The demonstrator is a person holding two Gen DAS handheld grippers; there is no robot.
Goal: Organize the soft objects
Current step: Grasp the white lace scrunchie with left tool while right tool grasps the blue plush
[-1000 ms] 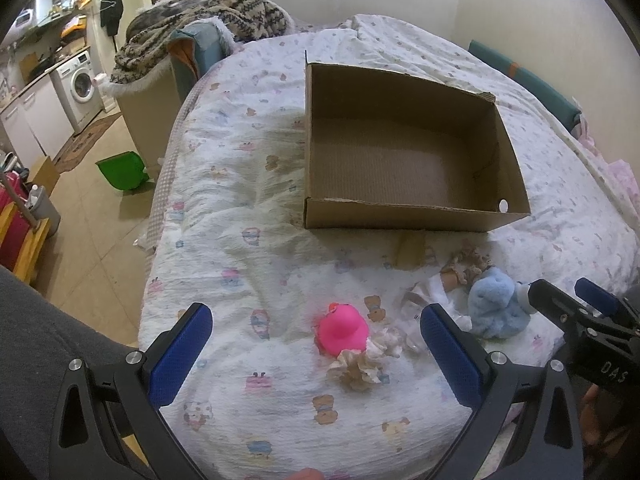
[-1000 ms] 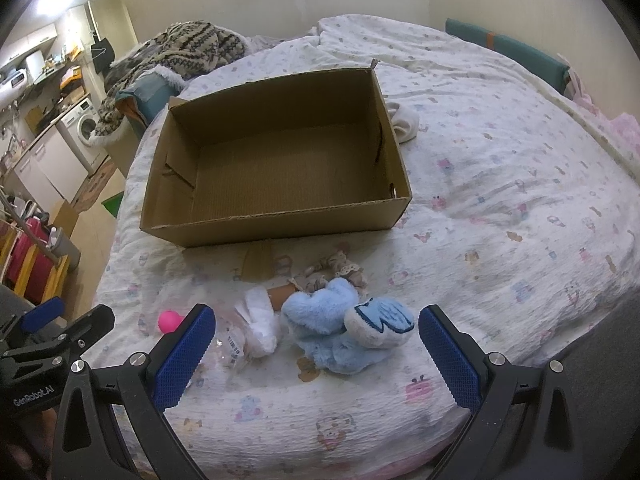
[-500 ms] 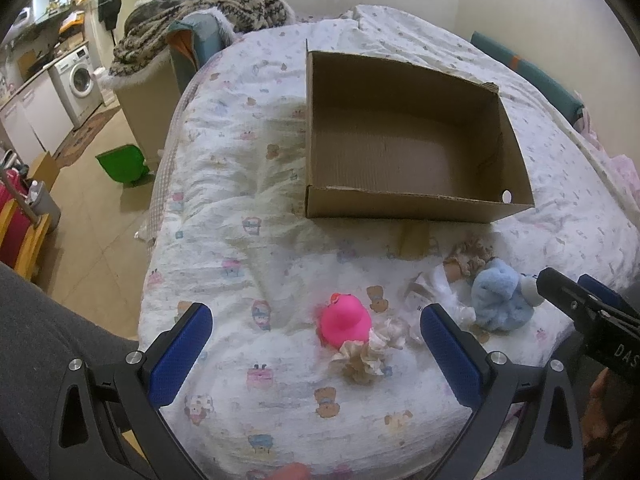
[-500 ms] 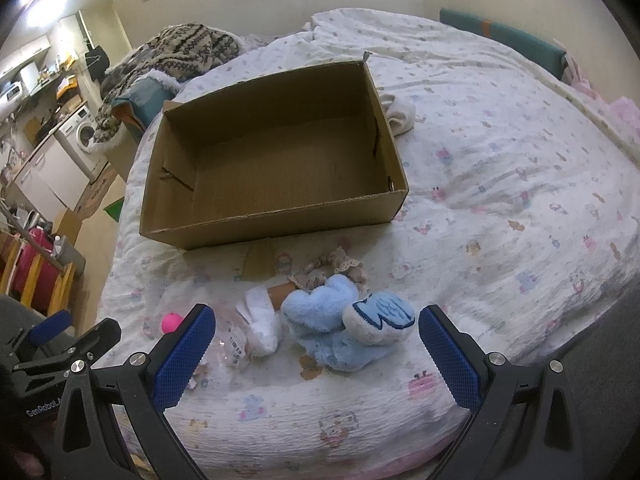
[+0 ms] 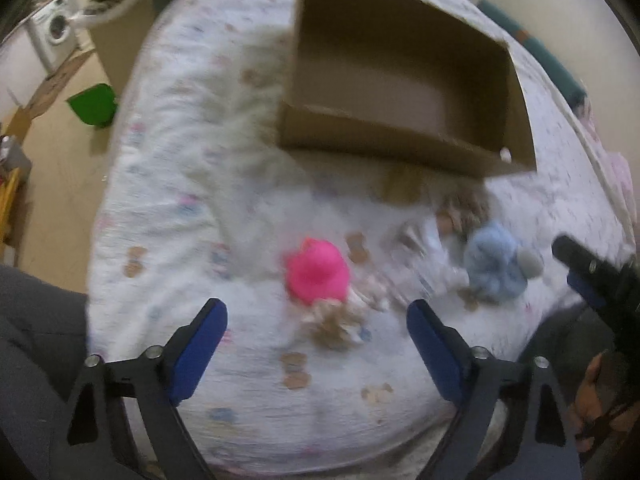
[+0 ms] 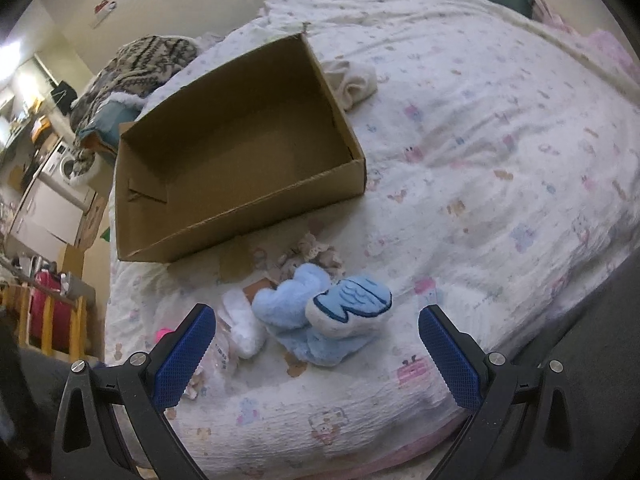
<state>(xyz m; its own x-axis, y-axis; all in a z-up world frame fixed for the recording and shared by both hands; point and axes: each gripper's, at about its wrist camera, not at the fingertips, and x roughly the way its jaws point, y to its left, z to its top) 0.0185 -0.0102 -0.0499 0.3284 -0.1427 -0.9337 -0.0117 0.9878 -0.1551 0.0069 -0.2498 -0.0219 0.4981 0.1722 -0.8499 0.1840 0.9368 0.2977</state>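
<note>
A bed [image 6: 500, 128] with a white sheet printed in small pastel animals fills both views, and an open cardboard box [image 6: 240, 160] sits on it with nothing inside. The soft things lie in a loose cluster on the sheet just in front of the box's near wall.

The left wrist view is smeared by motion blur. It shows the left tool [image 5: 316, 344] spread wide and holding nothing, with a pink plush duck [image 5: 318, 270] just ahead of the gap between its blue pads, touching a cream ruffled scrunchie [image 5: 340, 320] on its near side. Further right lie a blurred white bundle and the blue plush toy [image 5: 494, 266], and the black body of the right tool pokes in at the right edge. A green bin [image 5: 94, 102] stands on the floor beside the bed, and a washing machine [image 5: 56, 32] is visible farther back.

The right wrist view is sharp. The right tool [image 6: 318, 354] is also spread wide and empty, and the blue plush toy [image 6: 320, 316] sits just ahead of its pads, a white-and-blue striped patch facing the camera. Touching its left side is a white plush piece [image 6: 242, 326]; behind it lies a small beige lacy item [image 6: 310, 254]. Here the pink duck is only a sliver by the left pad. Only this view shows a cream cloth [image 6: 352, 80] bunched against the box's far right side and a patterned blanket [image 6: 136, 68] heaped beyond the bed.
</note>
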